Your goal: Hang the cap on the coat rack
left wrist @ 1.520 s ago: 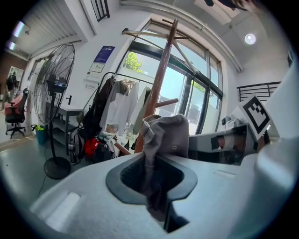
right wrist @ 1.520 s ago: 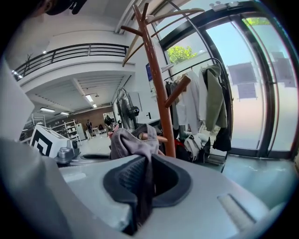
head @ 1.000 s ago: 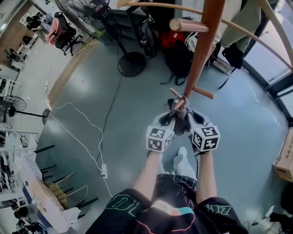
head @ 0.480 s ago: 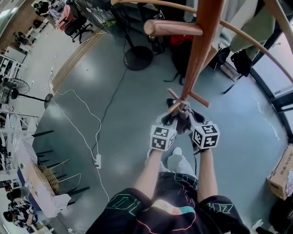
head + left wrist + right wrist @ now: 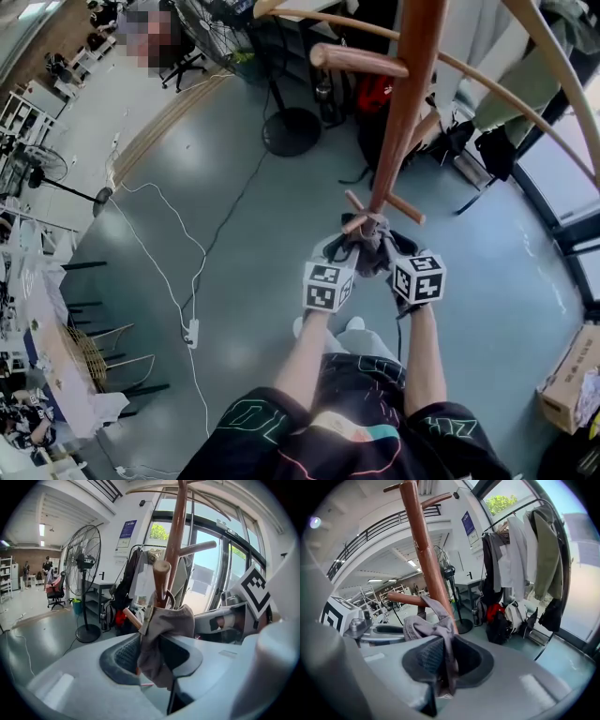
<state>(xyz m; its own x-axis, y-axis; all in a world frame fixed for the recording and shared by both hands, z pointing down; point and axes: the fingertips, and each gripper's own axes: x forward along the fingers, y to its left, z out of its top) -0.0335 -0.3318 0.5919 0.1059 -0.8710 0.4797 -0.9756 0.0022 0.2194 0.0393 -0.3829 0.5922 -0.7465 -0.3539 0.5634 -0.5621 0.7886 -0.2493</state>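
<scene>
The person is standing at the rack (image 5: 403, 103), holding both claws up to one of its low pegs (image 5: 354, 223). The cap (image 5: 166, 630), a gray one, is lying draped over that peg's tip, its cloth hanging down on both sides.

The left claw (image 5: 154, 656) is spreading its jaws. A fold of the cap is hanging between them, and the ribbed pad on the left is standing clear of the cloth.

The right claw (image 5: 445, 663) is pinching a strip of the cap's cloth between its jaws. That strip is running up from the jaws to the peg, close against the rack's pole.

In the head view the two claws are sitting side by side just below the peg, with the cap bunched between them.

Behind the rack a fan (image 5: 281, 131) is standing on the floor (image 5: 244, 262). Jackets (image 5: 520, 550) are hanging on a rail by the window, and bags are lying beneath them. A white cable (image 5: 178, 253) is trailing across the floor to the person's left.
</scene>
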